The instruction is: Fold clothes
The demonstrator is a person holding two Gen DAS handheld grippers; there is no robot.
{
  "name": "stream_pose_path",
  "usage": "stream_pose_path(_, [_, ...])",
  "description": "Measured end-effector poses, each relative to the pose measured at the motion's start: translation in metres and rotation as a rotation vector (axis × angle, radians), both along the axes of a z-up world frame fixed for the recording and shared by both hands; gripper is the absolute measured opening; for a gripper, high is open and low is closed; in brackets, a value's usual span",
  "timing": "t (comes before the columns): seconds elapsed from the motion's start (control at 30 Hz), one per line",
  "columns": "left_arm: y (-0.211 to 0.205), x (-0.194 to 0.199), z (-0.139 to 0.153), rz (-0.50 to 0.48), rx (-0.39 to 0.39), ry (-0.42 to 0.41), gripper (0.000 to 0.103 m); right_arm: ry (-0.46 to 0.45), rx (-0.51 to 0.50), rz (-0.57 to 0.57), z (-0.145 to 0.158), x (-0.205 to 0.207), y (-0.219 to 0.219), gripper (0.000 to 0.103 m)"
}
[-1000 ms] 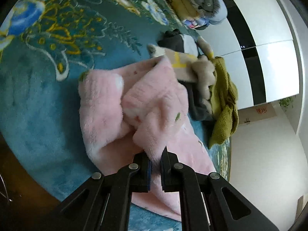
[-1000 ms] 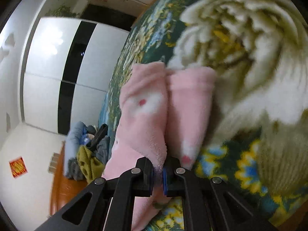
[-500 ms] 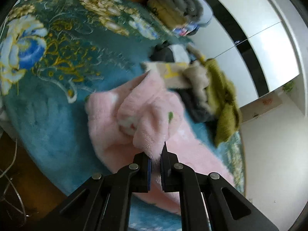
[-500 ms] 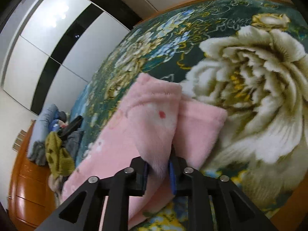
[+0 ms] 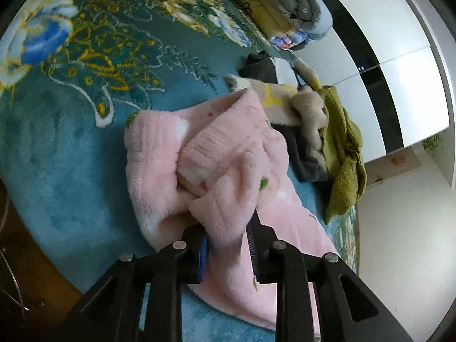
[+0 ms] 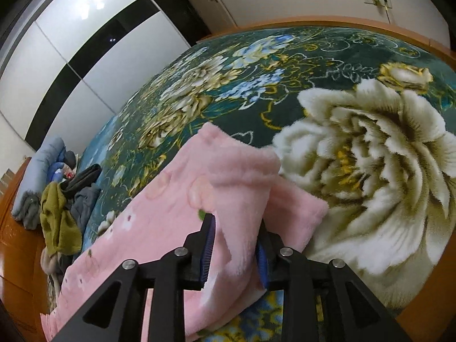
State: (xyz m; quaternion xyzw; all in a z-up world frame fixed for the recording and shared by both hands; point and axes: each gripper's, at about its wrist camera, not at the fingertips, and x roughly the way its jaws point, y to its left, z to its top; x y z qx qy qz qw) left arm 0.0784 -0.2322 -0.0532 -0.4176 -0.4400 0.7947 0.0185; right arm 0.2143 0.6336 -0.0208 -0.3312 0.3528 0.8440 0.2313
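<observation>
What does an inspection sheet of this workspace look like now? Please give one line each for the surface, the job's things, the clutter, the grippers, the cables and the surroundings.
Surface: a bed blanket, teal with large flowers, over a wooden frame.
Job's things: a pink fleece garment lies bunched on the blanket.
Clutter: a pile of clothes, olive, grey and cream, beside the garment; folded bedding at the far edge.
Grippers: left gripper jaws opening, a pink fold between them; right gripper jaws opening, a pink fold between them.
Cables: thin wires beside the bed, left wrist view.
Surroundings: a white and black wardrobe, white walls, a door.
</observation>
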Motion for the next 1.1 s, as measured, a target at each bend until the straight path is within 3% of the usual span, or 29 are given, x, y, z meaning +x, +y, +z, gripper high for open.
stream_pose_path(0.13, [-0.006, -0.003, -0.007, 0.024, 0.076, 0.010, 0.025, 0.032, -0.040, -0.066, -0.003, 0.012, 0.013, 0.028])
stream_pose_path(0.27, [-0.014, 0.001, -0.010, 0.091, 0.182, 0.054, 0.021, 0.043, -0.078, -0.077, -0.006, 0.016, 0.021, 0.011])
stream_pose_path(0.3, [-0.014, 0.001, -0.007, 0.094, 0.172, 0.059, 0.010, 0.063, -0.092, -0.086, -0.004, 0.019, 0.022, 0.009])
stream_pose_path(0.37, [-0.012, 0.000, 0.004, 0.099, 0.121, 0.076, 0.009, 0.121, -0.111, -0.076, 0.003, 0.022, 0.023, 0.008])
stream_pose_path(0.53, [-0.015, 0.014, 0.049, 0.092, 0.026, 0.238, 0.008, 0.221, -0.077, -0.046, 0.023, 0.033, 0.021, 0.008])
stream_pose_path(0.63, [-0.019, 0.014, 0.043, 0.062, -0.041, 0.181, 0.008, 0.141, -0.090, -0.064, 0.004, 0.035, 0.027, 0.008])
stream_pose_path(0.73, [-0.027, 0.016, 0.010, 0.082, 0.013, 0.080, 0.008, 0.123, -0.164, -0.084, -0.023, 0.037, 0.031, 0.007])
stream_pose_path(0.97, [-0.026, 0.015, 0.006, 0.065, -0.012, 0.059, 0.009, 0.100, -0.138, -0.056, -0.020, 0.031, 0.030, 0.008])
stream_pose_path(1.03, [-0.024, 0.011, 0.009, 0.054, -0.033, 0.039, 0.013, 0.100, -0.140, -0.054, -0.021, 0.032, 0.029, 0.010])
stream_pose_path(1.1, [-0.021, 0.011, 0.014, 0.036, -0.066, 0.025, 0.026, 0.103, -0.150, -0.056, -0.022, 0.033, 0.030, 0.010])
